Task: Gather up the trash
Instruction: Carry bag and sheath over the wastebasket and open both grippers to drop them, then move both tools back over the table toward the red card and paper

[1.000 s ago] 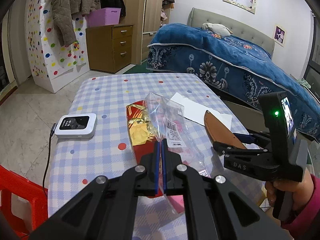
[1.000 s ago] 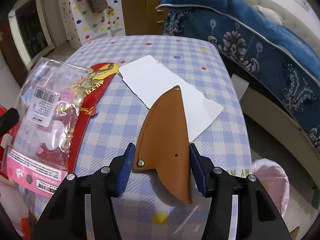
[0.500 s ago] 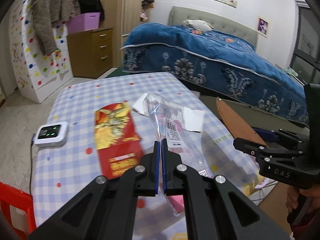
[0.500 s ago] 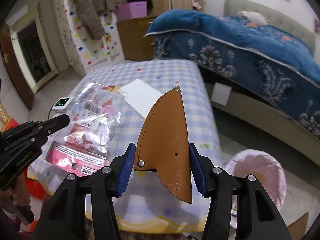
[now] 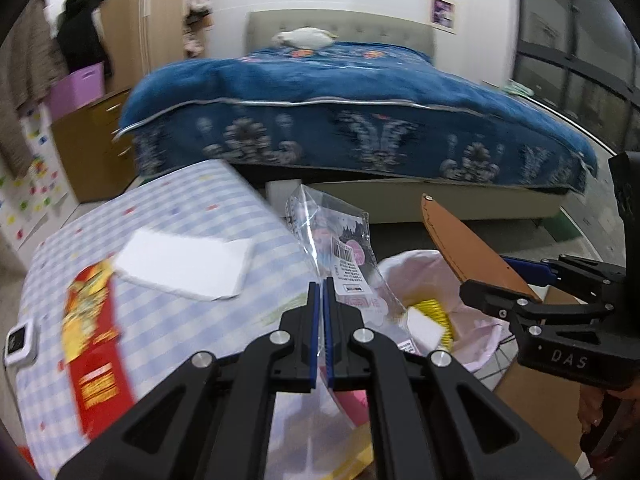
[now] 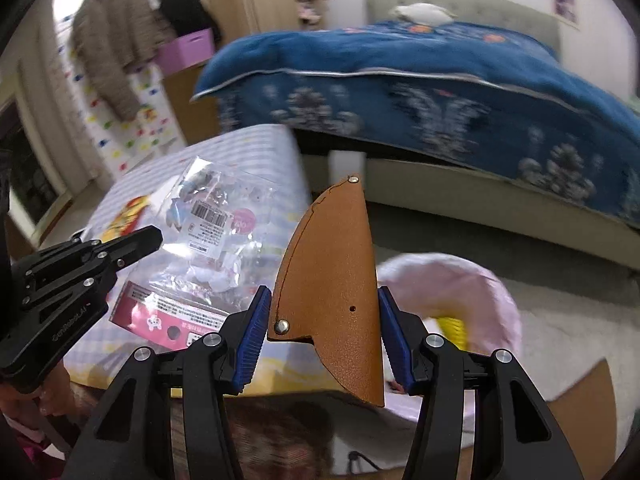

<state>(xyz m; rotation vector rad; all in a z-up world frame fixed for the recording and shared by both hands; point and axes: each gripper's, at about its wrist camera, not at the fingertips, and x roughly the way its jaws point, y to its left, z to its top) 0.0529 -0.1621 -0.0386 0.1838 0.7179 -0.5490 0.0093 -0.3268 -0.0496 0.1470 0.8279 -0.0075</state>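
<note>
My left gripper [image 5: 321, 292] is shut on a clear plastic packet [image 5: 340, 248] with a barcode label and pink card, held in the air past the table's right edge. In the right wrist view the same packet [image 6: 218, 232] hangs left of centre, pinched by the left gripper [image 6: 154, 236]. My right gripper [image 6: 322, 312] is shut on a brown leather sheath [image 6: 336, 280], point up, its blue pads pressing both edges. The sheath [image 5: 464, 248] also shows at the right of the left wrist view, above a bin with a pink liner [image 5: 472, 320].
The checked table [image 5: 168, 320] still carries a white paper sheet [image 5: 184, 264], a red and gold packet [image 5: 92, 328] and a small white device [image 5: 18, 342]. The pink-lined bin [image 6: 472, 280] holds something yellow. A blue-covered bed [image 5: 360, 120] fills the background; brown cardboard [image 6: 584, 412] lies beside the bin.
Both grippers swung right, off the table, carrying the clear packet and the leather sheath with them. The pink-lined bin has come into view beneath and ahead of them.
</note>
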